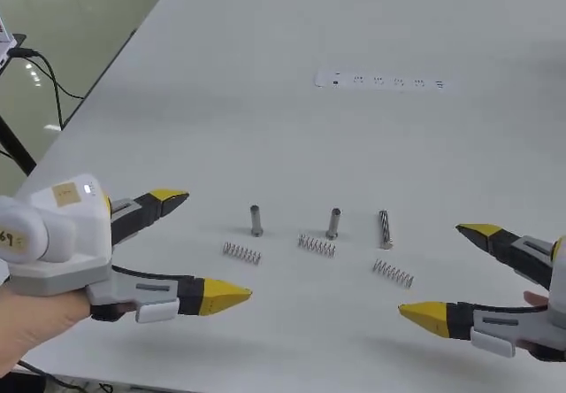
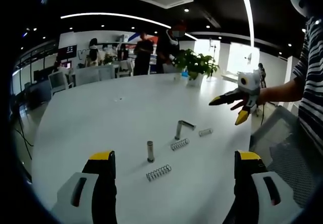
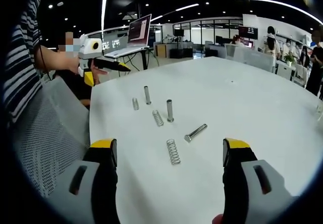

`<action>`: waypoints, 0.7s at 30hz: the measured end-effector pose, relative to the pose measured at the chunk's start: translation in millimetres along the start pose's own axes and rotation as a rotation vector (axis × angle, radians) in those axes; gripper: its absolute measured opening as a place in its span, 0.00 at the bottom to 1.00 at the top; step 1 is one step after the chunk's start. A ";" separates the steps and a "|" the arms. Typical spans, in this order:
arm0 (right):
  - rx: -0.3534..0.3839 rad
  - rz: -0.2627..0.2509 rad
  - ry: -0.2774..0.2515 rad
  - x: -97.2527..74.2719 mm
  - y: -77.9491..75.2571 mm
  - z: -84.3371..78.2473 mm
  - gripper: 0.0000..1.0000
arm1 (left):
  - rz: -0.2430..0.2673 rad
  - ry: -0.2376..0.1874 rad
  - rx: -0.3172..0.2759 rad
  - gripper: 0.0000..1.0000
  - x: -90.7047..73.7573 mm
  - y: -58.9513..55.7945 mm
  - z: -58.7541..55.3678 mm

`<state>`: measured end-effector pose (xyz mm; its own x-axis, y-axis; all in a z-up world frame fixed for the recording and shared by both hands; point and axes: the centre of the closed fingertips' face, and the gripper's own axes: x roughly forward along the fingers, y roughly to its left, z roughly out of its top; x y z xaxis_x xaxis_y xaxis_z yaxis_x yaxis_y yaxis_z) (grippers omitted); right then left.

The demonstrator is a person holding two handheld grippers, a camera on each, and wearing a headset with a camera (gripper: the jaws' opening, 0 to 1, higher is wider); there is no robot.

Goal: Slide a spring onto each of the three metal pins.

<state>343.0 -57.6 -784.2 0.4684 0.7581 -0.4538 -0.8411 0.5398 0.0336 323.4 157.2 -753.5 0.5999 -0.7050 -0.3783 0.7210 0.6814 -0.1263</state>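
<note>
Holding both claws wide open and empty, you have them low over the white tabletop point(image 1: 292, 145), one at each end of the parts.

- Left claw point(image 1: 217, 246): tips just left of the row, touching nothing.
- Right claw point(image 1: 429, 269): tips just right of the row, touching nothing.

Three pins sit in a line between the claws. The left pin point(image 1: 256, 219) and middle pin point(image 1: 333, 223) stand upright; the right pin point(image 1: 384, 229) lies on its side.

One spring lies loose just in front of each pin, on your side: left spring point(image 1: 240, 252), middle spring point(image 1: 316, 246), right spring point(image 1: 392, 273). All three springs are off the pins.

A power strip point(image 1: 380, 81) lies well beyond them.
</note>
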 end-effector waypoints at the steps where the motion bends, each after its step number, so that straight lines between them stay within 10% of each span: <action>1: 0.001 -0.002 0.001 0.2 -0.5 0.2 0.88 | 0.000 0.005 0.001 0.97 0.3 -0.5 -1.1; 21: 0.015 -0.004 -0.020 17.7 -15.0 19.1 0.79 | 0.000 0.016 -0.023 0.97 -2.2 -1.7 -9.0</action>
<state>369.1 -45.3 -775.8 0.4769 0.7632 -0.4360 -0.8353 0.5479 0.0453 317.8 159.3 -760.7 0.5944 -0.7017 -0.3929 0.7127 0.6859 -0.1468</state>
